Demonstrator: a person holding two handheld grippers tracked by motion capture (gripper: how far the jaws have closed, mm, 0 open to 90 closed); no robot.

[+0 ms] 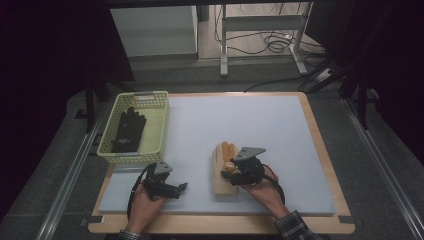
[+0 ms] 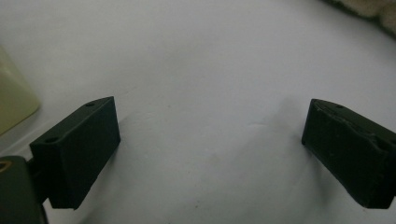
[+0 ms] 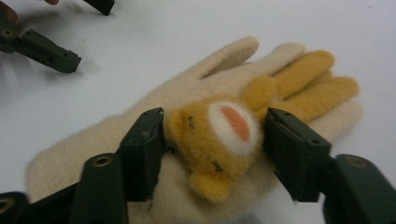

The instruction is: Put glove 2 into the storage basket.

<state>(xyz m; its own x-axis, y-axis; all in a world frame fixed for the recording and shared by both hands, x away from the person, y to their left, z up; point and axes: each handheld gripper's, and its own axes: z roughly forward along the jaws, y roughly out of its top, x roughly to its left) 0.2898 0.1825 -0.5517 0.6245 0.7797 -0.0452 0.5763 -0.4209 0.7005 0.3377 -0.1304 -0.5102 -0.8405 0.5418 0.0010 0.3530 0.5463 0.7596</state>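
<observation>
Gloves: two. One black glove [image 1: 128, 129] lying in the basket [image 1: 159, 131] at the mat's left edge; one cream glove [image 1: 220, 172] flat on the mat [image 1: 250, 125], near the front, palm area carrying an orange bear head [image 3: 219, 140] with orange fingers [image 3: 308, 77] beyond it. Baskets: one, pale yellow, latticed. Grippers: two, one per hand.

Left gripper [image 1: 181, 188] low over bare mat at front left, held in left hand [image 1: 146, 200], well apart from the cream glove. Jaws spread wide, nothing between them but mat [image 2: 205, 93].

Right gripper [image 3: 212, 140] over the cream glove, held in right hand [image 1: 262, 189]. Jaws set either side of the bear head, left one touching the fur, right one at or just beside it; closing on it, though firm grip cannot be told.

High view alone: basket with black glove, wooden table [image 1: 325, 160] under the mat, both forearms, grey plate atop each gripper. Bear head there half hidden by the gripper.

Right gripper view alone: bear's face — white muzzle, orange nose, two ears — plus cream thumb [image 3: 229, 56] sticking out left. Left gripper also at top left there.

Left gripper view alone: basket corner [image 2: 14, 93] at left edge, scrap of cream fleece [image 2: 369, 9] at top right.
</observation>
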